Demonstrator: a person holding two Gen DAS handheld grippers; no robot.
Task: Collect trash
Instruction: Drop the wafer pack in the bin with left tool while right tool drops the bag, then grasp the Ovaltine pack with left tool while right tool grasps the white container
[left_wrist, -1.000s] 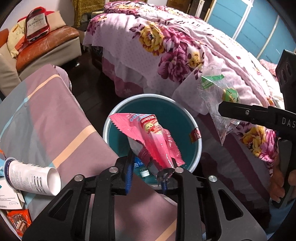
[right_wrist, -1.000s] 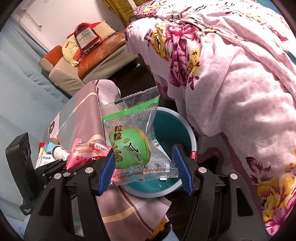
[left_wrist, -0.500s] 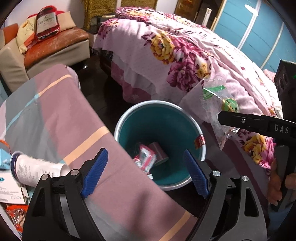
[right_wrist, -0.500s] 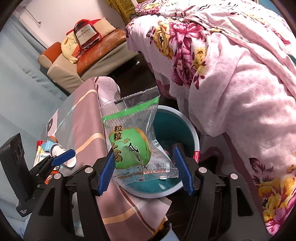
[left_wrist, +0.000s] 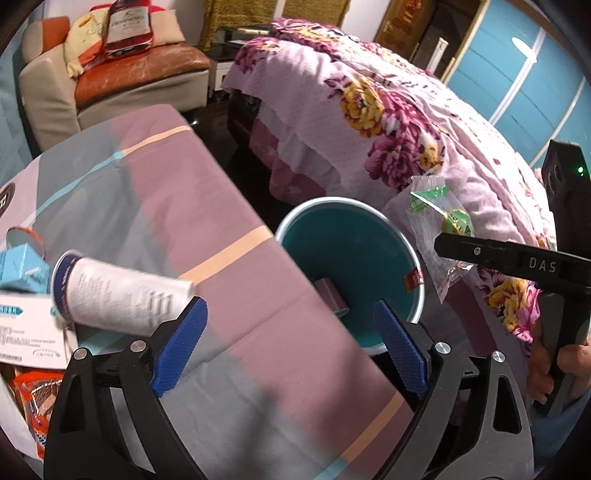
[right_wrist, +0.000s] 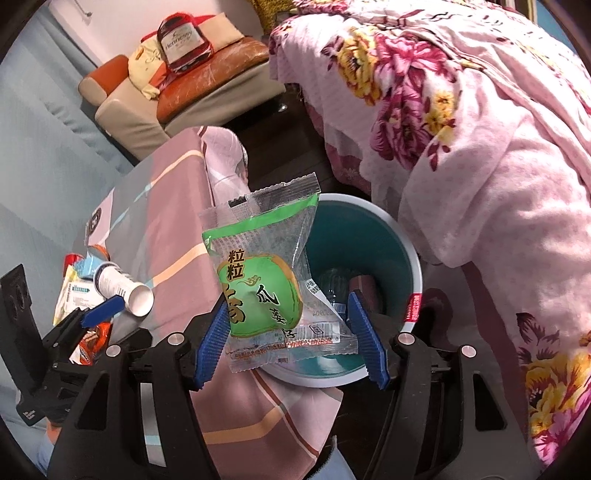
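Our left gripper (left_wrist: 290, 349) just opened wide, nothing between its jaws. Our right gripper (right_wrist: 290, 341) clamps the green snack bag (right_wrist: 264, 284) over the bin (right_wrist: 388, 236).

Bedroom: bed (left_wrist: 388, 122) under pink floral quilt at 1 o'clock, beige sofa (left_wrist: 110, 85) with orange cushions at 11 o'clock, blue panelled wardrobe (left_wrist: 517, 74) at 2 o'clock, dark floor (left_wrist: 218, 147) between.

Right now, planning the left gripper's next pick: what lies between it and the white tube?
Only bare striped tablecloth separates the open left gripper from the white tube, in the left wrist view.
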